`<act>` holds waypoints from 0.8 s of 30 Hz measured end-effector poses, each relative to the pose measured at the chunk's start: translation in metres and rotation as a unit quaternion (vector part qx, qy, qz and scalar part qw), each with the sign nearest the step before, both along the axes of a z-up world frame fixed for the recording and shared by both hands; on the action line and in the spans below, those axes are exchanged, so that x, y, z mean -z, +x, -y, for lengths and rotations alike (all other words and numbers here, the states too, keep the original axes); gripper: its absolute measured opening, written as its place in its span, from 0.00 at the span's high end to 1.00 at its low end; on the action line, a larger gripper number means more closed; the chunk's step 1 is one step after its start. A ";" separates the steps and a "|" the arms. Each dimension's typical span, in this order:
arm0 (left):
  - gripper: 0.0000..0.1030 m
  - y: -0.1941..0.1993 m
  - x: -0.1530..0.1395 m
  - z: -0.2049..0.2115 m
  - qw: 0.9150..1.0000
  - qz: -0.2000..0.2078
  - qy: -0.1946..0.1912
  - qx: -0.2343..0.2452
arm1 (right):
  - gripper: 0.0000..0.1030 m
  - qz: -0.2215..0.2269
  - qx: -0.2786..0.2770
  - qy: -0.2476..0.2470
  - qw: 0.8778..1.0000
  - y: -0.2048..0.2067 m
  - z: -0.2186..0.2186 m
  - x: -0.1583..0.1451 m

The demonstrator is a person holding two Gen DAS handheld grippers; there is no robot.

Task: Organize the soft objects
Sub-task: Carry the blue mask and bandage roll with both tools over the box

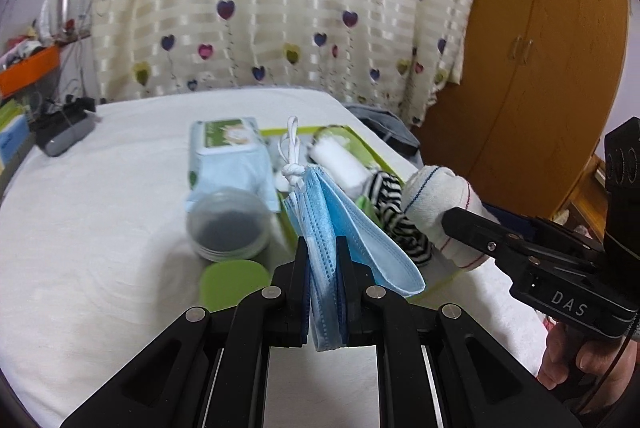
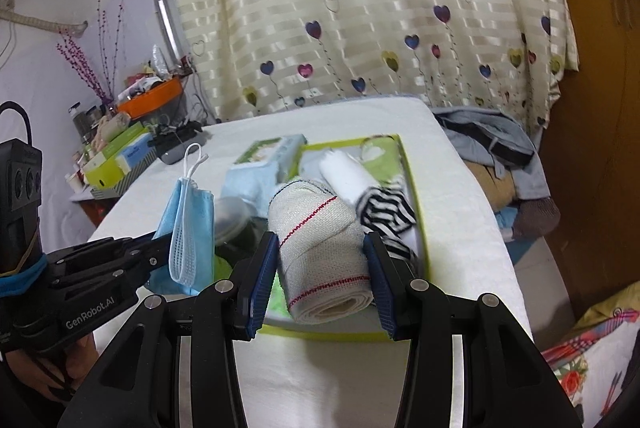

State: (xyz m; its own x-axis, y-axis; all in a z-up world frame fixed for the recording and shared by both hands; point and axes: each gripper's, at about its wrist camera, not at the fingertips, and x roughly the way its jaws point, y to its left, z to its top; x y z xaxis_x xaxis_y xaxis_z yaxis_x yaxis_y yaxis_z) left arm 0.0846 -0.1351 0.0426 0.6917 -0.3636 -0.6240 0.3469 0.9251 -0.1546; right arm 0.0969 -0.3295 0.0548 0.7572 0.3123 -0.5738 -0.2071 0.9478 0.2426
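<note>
Looks about halfway: the green tray (image 2: 416, 196), centre of frame on the white bed (image 2: 460, 212), already has one white roll (image 2: 348, 176) and one striped sock (image 2: 384, 212). Right hand-held gripper (image 2: 320, 268) is clamped on one bandage roll (image 2: 320, 248) over the tray; left hand-held gripper (image 1: 322, 268) is pinched tight on one blue mask (image 1: 332, 228), centre frame, not yet in the tray.

Face mask (image 1: 352, 228): light blue, white ear loops. Bandage roll (image 2: 320, 252): beige, red stitched lines. Sock (image 2: 384, 212): black-and-white stripes. Tray (image 2: 416, 212): lime-green rim. Table cover (image 1: 100, 228): white. Curtain (image 1: 280, 0): cream bands, purple, pink and yellow hearts.
</note>
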 end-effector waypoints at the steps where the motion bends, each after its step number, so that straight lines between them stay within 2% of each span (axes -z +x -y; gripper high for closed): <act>1: 0.90 0.001 0.002 0.002 1.000 -0.003 0.001 0.003 | 0.56 -0.002 0.002 0.000 1.000 0.000 0.003 0.002; 13: 0.90 0.014 0.025 0.032 0.998 -0.039 0.014 0.036 | 0.56 -0.029 0.001 -0.001 1.000 0.008 0.019 0.023; 24: 0.90 0.041 0.045 0.045 0.996 -0.072 0.024 0.037 | 0.56 -0.054 -0.012 -0.002 0.998 0.028 0.017 0.043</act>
